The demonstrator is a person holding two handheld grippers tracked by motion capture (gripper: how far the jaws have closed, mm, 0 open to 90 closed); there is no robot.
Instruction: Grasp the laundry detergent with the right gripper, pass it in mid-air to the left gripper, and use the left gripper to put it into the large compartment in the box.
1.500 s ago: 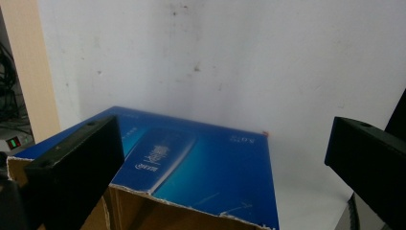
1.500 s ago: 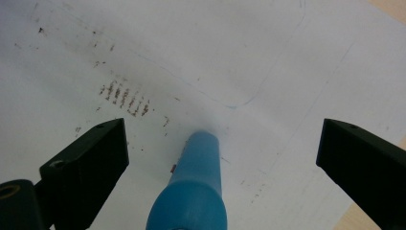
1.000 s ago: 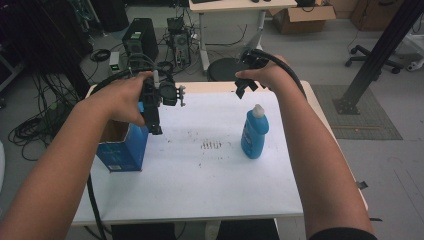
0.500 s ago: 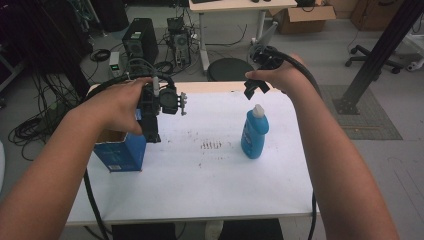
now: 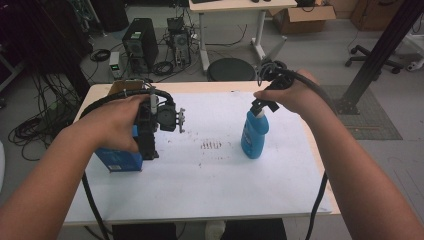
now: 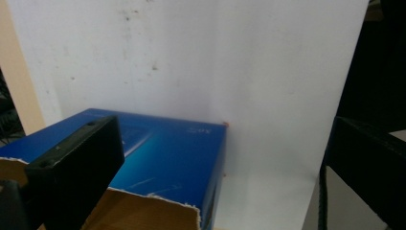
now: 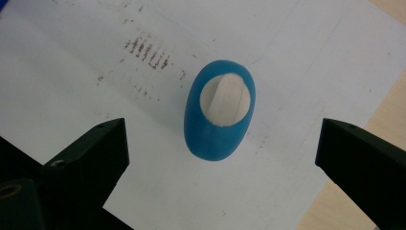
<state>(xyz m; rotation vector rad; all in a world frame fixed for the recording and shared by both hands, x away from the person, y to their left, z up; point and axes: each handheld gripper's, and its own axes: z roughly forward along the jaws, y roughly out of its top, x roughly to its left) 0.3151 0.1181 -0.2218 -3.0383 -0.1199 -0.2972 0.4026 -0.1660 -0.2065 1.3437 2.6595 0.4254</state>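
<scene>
A blue bottle (image 5: 254, 136) with a white cap stands upright on the white-covered table (image 5: 210, 190), right of centre. My right gripper (image 5: 262, 103) hovers just above its cap, pointing down. In the right gripper view the bottle (image 7: 219, 115) is seen from above between the wide-apart jaws of the open gripper (image 7: 222, 141). At the table's left stands a blue carton (image 5: 119, 161) with a torn open top. My left gripper (image 5: 148, 142) hangs at its right edge. In the left gripper view the carton (image 6: 167, 153) lies under the left jaw of the open gripper (image 6: 220, 163).
Dark smudges (image 5: 210, 145) mark the white sheet between carton and bottle. The beige table edge (image 5: 320, 150) runs along the right. Behind the table are a round black stool (image 5: 231, 69), computer towers (image 5: 140, 47) and tangled cables on the floor.
My right gripper has come down and slightly right, close over the bottle's cap. My left gripper has dropped lower and nearer, beside the carton's open top.
</scene>
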